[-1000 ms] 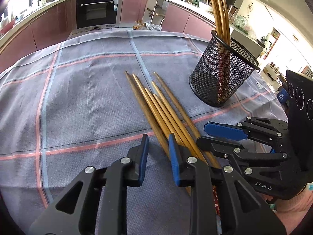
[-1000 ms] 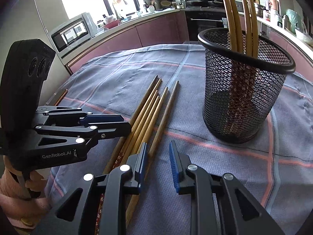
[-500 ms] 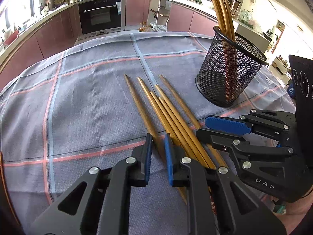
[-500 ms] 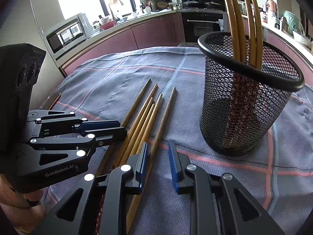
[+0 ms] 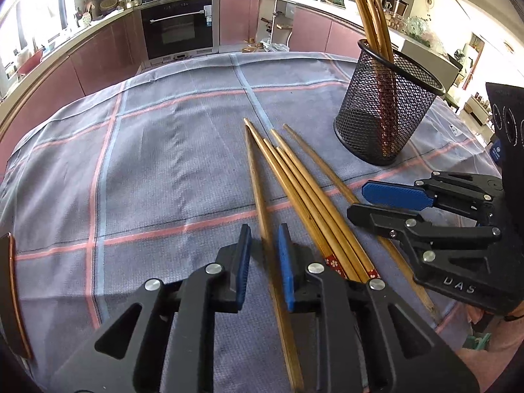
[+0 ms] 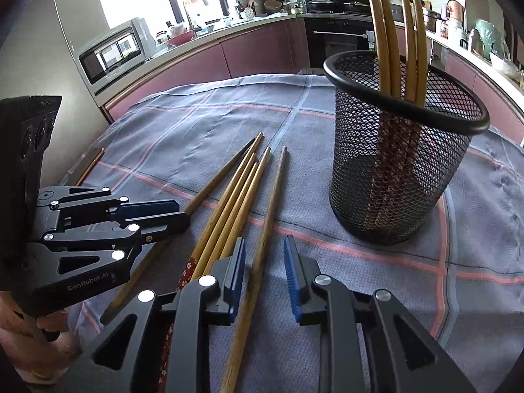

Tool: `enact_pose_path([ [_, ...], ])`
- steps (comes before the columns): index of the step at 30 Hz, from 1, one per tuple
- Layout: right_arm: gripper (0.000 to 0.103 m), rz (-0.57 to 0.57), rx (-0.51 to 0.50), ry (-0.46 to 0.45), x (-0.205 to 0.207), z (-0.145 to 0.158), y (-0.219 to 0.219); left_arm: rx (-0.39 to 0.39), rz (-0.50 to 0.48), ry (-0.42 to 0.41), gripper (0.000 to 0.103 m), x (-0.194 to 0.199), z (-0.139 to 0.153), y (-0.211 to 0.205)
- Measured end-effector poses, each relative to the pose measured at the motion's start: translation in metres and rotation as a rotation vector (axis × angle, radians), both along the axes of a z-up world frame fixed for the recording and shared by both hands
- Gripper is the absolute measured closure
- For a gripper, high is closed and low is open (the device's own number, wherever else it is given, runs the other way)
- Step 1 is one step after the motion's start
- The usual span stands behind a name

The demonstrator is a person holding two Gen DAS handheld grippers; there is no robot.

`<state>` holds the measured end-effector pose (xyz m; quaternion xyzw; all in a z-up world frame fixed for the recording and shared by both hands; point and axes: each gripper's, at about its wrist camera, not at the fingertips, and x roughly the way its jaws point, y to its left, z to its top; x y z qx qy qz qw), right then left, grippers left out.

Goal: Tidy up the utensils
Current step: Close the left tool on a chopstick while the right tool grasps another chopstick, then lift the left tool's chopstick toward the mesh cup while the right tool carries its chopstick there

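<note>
While both of your grippers hover low over the table (image 5: 157, 150), each one straddles a single chopstick. Your left gripper (image 5: 264, 251) has its fingers a little apart, just widened from a tighter squeeze, with the leftmost chopstick (image 5: 258, 196) running between the blue pads; that stick has swung away from the rest, and you cannot tell whether the pads press it. Your right gripper (image 6: 264, 263) likewise has its fingers slightly spread and just opened further, with the rightmost chopstick (image 6: 271, 203) lying between them, close to the left pad and clear of the right one.

Between those two sticks, the remaining loose chopsticks (image 5: 304, 196) lie side by side on the checked grey cloth (image 5: 196, 104), their thin tips pointing toward 12 o'clock and their patterned red ends toward 6 o'clock beside your fingers.

At about 2 o'clock from the left gripper, a black mesh cup (image 5: 389, 114) stands upright on the cloth, well apart from the loose sticks, and holds several chopsticks (image 6: 393, 32) that lean against its rim.
</note>
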<state>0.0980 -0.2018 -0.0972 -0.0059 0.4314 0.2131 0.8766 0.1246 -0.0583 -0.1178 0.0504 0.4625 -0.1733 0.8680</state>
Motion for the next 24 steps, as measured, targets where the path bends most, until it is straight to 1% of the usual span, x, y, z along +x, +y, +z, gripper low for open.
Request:
enact_pose_path([
  [4, 0.079, -0.004, -0.019, -0.020, 0.005, -0.001, 0.005, 0.017, -0.005, -0.008, 0.084, 0.011, -0.001, -0.006],
  [5, 0.083, -0.008, -0.016, -0.019, 0.006, -0.001, 0.004, 0.019, -0.004, -0.009, 0.084, 0.013, -0.001, -0.007],
  [6, 0.091, -0.012, -0.011, -0.016, 0.008, -0.001, 0.003, 0.020, -0.001, -0.011, 0.087, 0.014, -0.001, -0.008],
  [7, 0.095, -0.014, 0.003, -0.010, 0.009, -0.001, 0.000, 0.018, 0.004, -0.013, 0.092, 0.015, -0.001, -0.009],
  [12, 0.097, -0.022, 0.067, 0.008, 0.006, -0.001, -0.009, -0.017, 0.035, -0.010, 0.094, 0.014, 0.000, -0.005],
  [15, 0.097, -0.016, 0.092, -0.003, 0.001, 0.003, -0.013, -0.037, 0.051, -0.018, 0.095, 0.010, 0.003, -0.001],
  [19, 0.097, -0.001, 0.123, -0.025, -0.007, 0.012, -0.016, -0.080, 0.045, -0.026, 0.095, 0.004, 0.012, 0.007],
  [24, 0.097, 0.028, 0.178, -0.060, -0.018, 0.028, -0.019, -0.145, 0.012, -0.030, 0.095, -0.008, 0.026, 0.013],
])
